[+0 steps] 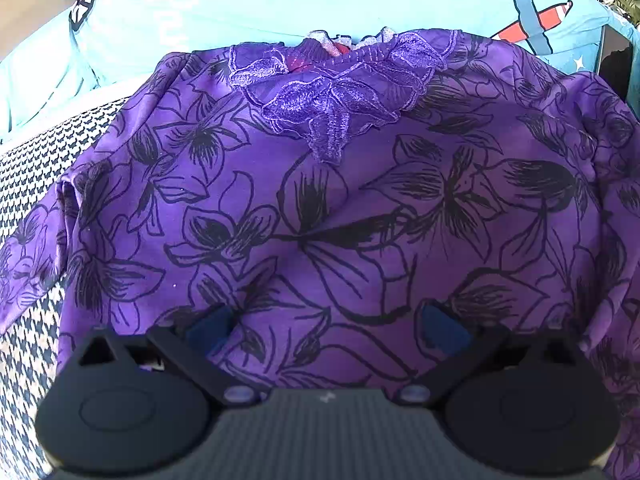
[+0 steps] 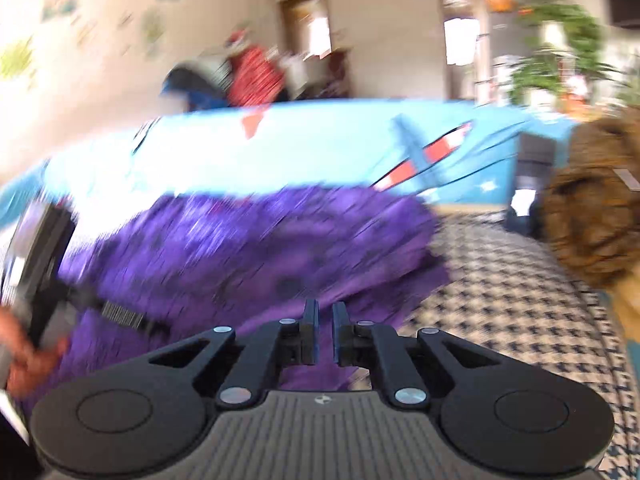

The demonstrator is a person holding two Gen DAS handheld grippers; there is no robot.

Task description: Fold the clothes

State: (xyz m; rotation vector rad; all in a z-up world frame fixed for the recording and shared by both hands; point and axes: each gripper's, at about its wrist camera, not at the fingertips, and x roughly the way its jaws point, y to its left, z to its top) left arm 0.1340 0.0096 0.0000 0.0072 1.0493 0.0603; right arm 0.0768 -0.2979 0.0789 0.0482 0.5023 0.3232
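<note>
My right gripper (image 2: 324,330) has its pads (image 2: 310,330) drawn together to a thin slit, and I see nothing pinched in there, clenched on air as far as I can judge. This view is smeared with blur, so I won't swear to more. Just beyond those tips and to their left lies the purple top (image 2: 240,248), bunched and lumpy; to the right of the tips it's bare houndstooth cover (image 2: 500,300). Over to my left gripper (image 1: 326,326): pads (image 1: 442,330) spread wide, released, planted down on the top (image 1: 320,220) near its close edge with cloth swelling up between them. I read that as a pin, holding the garment flat so it won't slide while the other side gets worked. Straight ahead of the left fingers the body of the top lies spread, a lace collar (image 1: 332,92) at the far end, one sleeve (image 1: 28,264) trailing off left of the fingers. Past the collar sits the blue cushion (image 1: 280,4). Off to the far right of the right fingers there's a brown furry thing (image 2: 592,208), well clear. In the right view I also catch the left gripper's body (image 2: 40,264) with a hand (image 2: 24,364) on it, far left. Folding looks barely begun; my guess is a sleeve gets taken next.
</note>
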